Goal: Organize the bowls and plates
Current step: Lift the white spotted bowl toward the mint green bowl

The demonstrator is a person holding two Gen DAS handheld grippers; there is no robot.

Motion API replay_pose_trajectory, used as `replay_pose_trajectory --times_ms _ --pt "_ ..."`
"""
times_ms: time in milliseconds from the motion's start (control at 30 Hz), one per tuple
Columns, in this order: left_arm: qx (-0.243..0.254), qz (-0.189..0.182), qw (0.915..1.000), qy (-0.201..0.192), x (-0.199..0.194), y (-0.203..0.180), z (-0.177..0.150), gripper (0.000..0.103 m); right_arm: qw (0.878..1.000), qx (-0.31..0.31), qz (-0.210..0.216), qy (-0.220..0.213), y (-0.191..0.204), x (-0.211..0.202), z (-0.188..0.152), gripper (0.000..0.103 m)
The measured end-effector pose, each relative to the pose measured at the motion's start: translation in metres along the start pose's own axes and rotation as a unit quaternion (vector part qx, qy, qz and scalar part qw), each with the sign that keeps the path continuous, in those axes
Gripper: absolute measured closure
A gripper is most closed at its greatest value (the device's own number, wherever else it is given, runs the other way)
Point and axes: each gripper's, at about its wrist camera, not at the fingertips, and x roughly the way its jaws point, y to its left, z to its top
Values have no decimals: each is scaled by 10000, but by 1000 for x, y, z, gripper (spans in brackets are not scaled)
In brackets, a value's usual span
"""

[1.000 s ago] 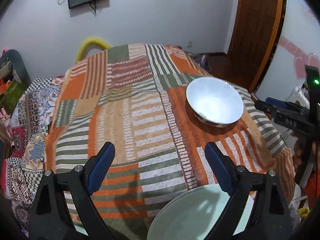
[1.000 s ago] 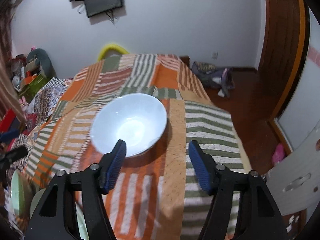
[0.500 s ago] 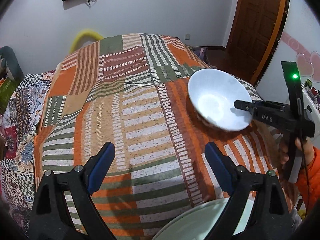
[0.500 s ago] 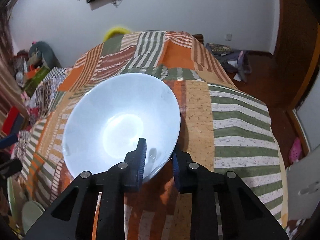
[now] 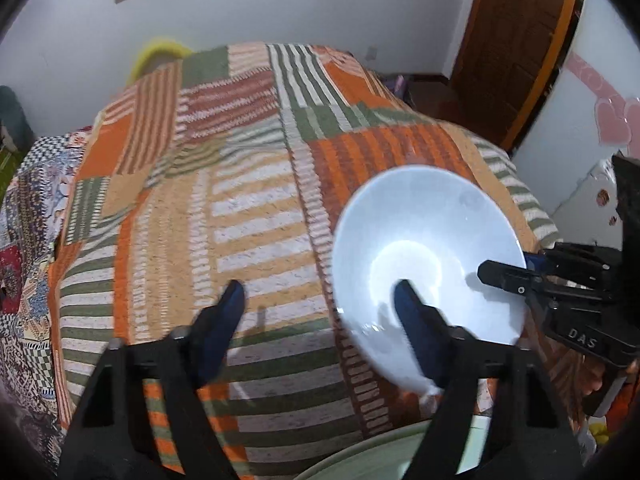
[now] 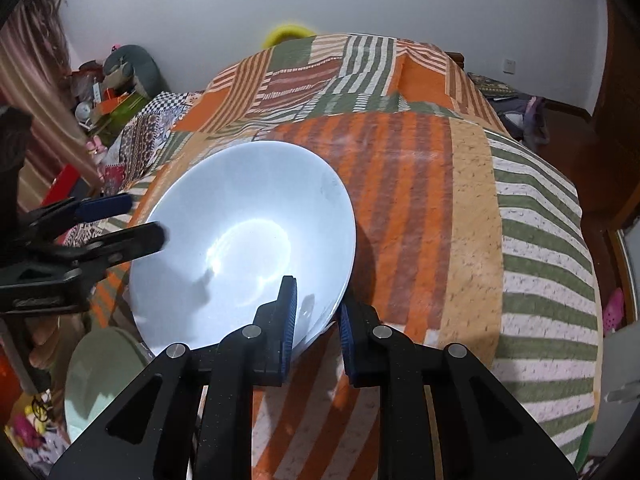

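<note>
White bowl (image 6: 240,232) — glossy, tilted — pinched by right gripper (image 6: 318,320).

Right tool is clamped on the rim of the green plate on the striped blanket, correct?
Not the green plate. The right tool is clamped on the rim of the white bowl, which sits tilted over the striped blanket. The right wrist view shows it.

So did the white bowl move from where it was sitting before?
Yes. The white bowl, pinched at its rim by the right gripper, is now tipped up and has slid down the striped blanket toward the green plate.
</note>
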Motion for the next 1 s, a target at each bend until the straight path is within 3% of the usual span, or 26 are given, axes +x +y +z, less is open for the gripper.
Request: replay_pose_trajectory --times_ms 67,233,367,533,1000 --pt "35 -41 9999 142 7 -3 -1 57 10000 70 -17 -5 0 3 2 83" --pt "66 -367 9987 333 17 -9 -7 86 9997 252 48 -24 -3 7 3 83" --pt "119 -284 9990 321 15 -14 -7 88 9996 266 -36 -84 0 5 2 85" --pt "-68 -475 9983 341 5 -9 -10 88 9988 456 95 -134 1 -6 1 86" --pt "-59 -443 9984 -357 -90 -7 -30 88 9978 175 71 -631 45 -65 4 86"
